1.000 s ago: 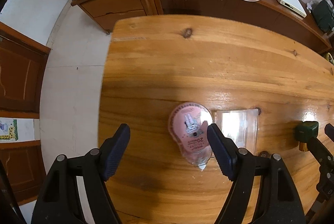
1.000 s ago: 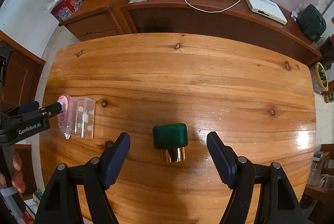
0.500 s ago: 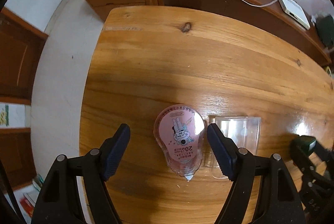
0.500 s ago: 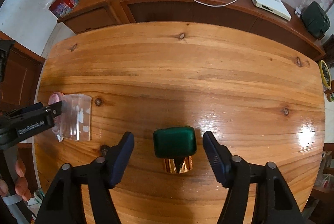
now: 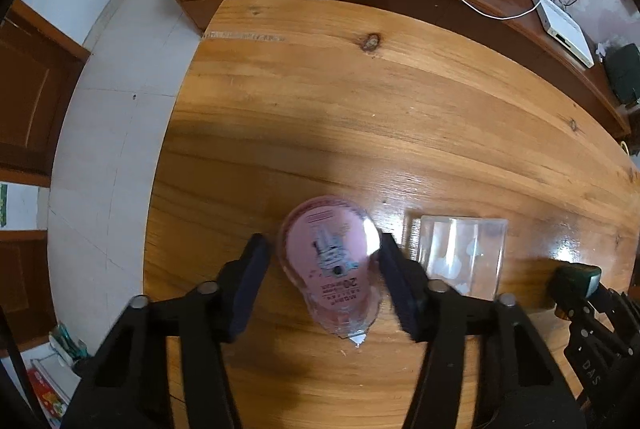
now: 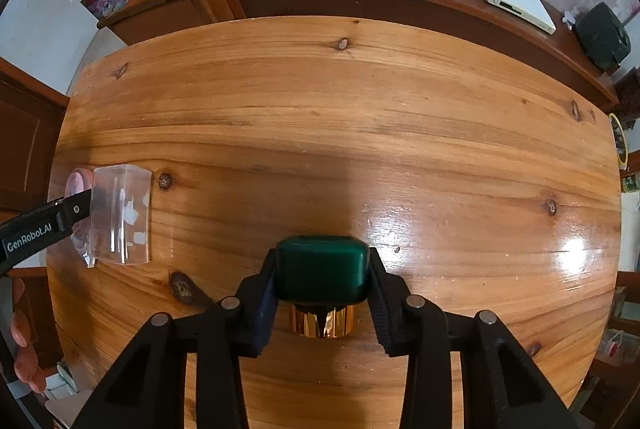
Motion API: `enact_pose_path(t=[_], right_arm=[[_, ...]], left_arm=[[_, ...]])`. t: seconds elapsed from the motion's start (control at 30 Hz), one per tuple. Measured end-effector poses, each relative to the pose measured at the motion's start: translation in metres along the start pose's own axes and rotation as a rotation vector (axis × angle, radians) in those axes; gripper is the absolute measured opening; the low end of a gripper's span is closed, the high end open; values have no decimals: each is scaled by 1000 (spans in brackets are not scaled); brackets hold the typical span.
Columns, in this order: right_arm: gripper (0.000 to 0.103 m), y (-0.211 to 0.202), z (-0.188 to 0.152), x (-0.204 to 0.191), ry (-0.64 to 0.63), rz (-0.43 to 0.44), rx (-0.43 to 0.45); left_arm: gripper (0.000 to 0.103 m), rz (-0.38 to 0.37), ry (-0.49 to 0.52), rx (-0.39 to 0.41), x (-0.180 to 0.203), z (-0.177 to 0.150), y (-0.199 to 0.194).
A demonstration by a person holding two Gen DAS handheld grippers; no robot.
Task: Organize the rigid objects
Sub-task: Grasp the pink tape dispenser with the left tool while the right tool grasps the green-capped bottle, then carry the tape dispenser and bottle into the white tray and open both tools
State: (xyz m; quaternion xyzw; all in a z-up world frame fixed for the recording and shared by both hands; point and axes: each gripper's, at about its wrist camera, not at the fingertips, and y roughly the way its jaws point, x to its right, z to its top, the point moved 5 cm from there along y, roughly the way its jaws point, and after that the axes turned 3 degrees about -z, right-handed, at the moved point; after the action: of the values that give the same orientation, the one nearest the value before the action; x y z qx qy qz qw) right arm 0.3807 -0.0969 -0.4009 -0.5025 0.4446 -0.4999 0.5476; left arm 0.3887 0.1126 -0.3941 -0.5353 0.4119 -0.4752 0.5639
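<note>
The green-capped bottle [image 6: 322, 269], gold collar below, is clamped between the pads of the right gripper [image 6: 322, 283] on the wooden table [image 6: 360, 117]. The left gripper [image 5: 325, 283], its jaws just closing, straddles the pink tape dispenser [image 5: 330, 261]; contact cannot be told. An empty clear plastic box [image 5: 460, 255] lies just right of it.

Both grippers point straight down. The left gripper [image 5: 326, 279] has just been closing, its fingers [image 5: 250, 283] not yet pressing. The right gripper [image 6: 322, 293] is closed, fingers [image 6: 266, 303] clamped.
</note>
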Motion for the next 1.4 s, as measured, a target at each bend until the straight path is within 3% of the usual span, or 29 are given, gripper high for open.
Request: enact_pose_path(t=[0.43, 0.8, 1.13, 1.4], right_arm=[[40, -9, -11, 10, 43, 16, 3], [40, -78, -41, 5, 47, 83, 87], [40, -171, -115, -35, -19, 158, 200], [40, -215, -191, -72, -97, 163, 254]], left_arm=[[53, -23, 31, 4, 3, -13, -17], [53, -66, 169, 54, 8, -59, -105], [53, -99, 277, 129, -16, -136, -184], [53, -108, 334, 165, -34, -191, -207]])
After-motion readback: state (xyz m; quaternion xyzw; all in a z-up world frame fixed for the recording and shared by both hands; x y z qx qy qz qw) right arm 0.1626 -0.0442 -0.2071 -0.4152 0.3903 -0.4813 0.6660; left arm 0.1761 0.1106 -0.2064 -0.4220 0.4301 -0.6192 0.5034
